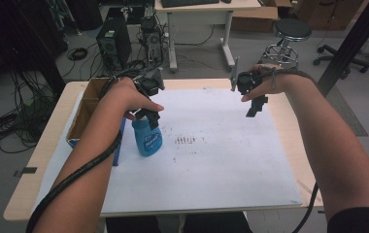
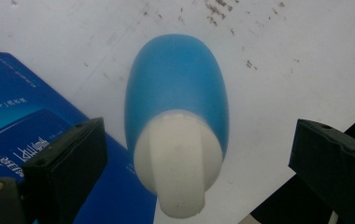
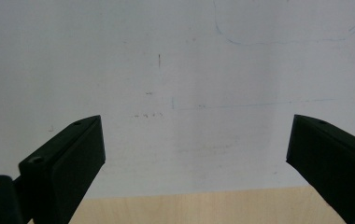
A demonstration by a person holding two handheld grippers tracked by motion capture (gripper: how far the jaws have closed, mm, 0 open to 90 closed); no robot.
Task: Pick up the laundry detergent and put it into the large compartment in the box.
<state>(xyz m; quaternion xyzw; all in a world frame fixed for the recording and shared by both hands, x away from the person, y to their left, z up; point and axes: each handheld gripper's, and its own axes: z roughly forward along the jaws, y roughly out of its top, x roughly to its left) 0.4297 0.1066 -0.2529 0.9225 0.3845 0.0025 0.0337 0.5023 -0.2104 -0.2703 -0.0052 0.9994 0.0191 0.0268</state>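
Blue plastic bottle (image 1: pixel 147 138) with a white cap stands upright beside a blue box (image 2: pixel 21 135). Directly above the bottle, the left gripper (image 1: pixel 149 112) hovers, jaws open astride it. Right of the bottle, the right gripper (image 1: pixel 255 108) hangs, jaws open, empty.

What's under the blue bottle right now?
The blue bottle stands on the white sheet, beside the blue box. Brown specks dot the sheet nearby; the patch beneath its base is hidden.
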